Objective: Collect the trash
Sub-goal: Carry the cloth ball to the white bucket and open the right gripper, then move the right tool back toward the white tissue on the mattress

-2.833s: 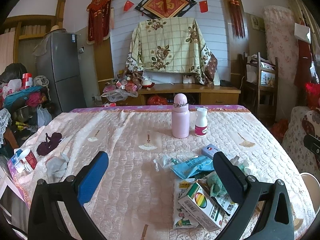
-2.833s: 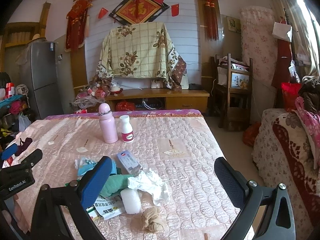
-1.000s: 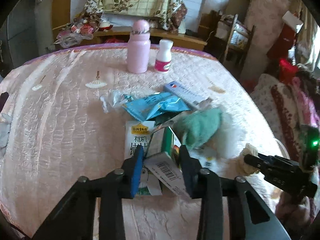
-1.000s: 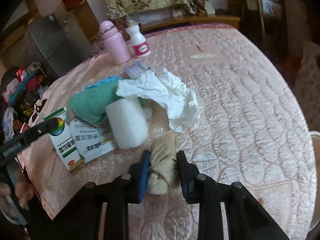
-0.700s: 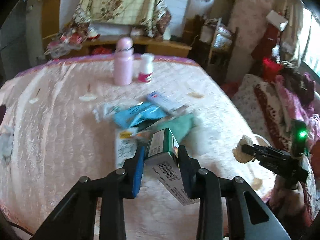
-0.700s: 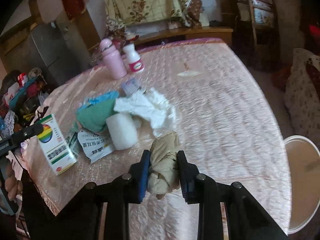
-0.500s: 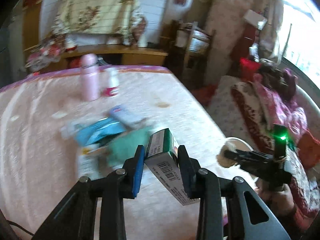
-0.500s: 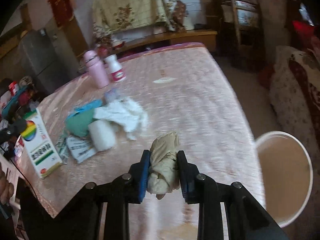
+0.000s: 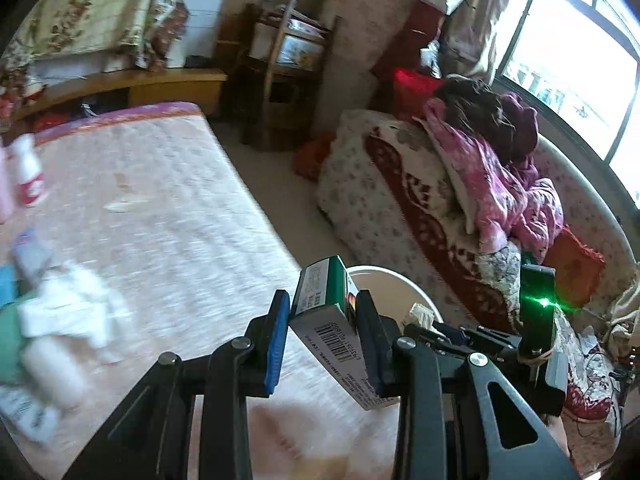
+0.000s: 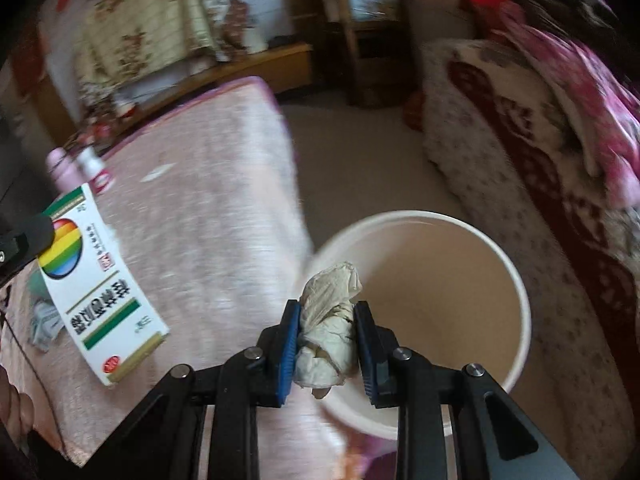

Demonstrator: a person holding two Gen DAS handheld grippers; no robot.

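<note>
My left gripper [image 9: 322, 312] is shut on a green and white carton box [image 9: 332, 332], held above the table's right edge. The box also shows in the right wrist view [image 10: 96, 288], at the left. My right gripper [image 10: 326, 328] is shut on a crumpled beige tissue wad [image 10: 328, 328], held over the near rim of a round white bin [image 10: 516, 280]. The bin's rim [image 9: 384, 270] shows just behind the box in the left wrist view, and the right gripper's tissue [image 9: 420, 314] is above it.
A pink quilted table [image 9: 168, 216] carries white tissue [image 9: 76, 308], a white roll [image 9: 52, 364], a small white bottle [image 9: 28, 176] and other litter at the left. A sofa with blankets [image 9: 460, 200] stands right of the bin. A wooden shelf [image 9: 288, 64] stands behind.
Both grippers have swung right, away from the litter pile and toward the bin. The tissue wad now hangs over the bin's rim, and the box is beside it.
</note>
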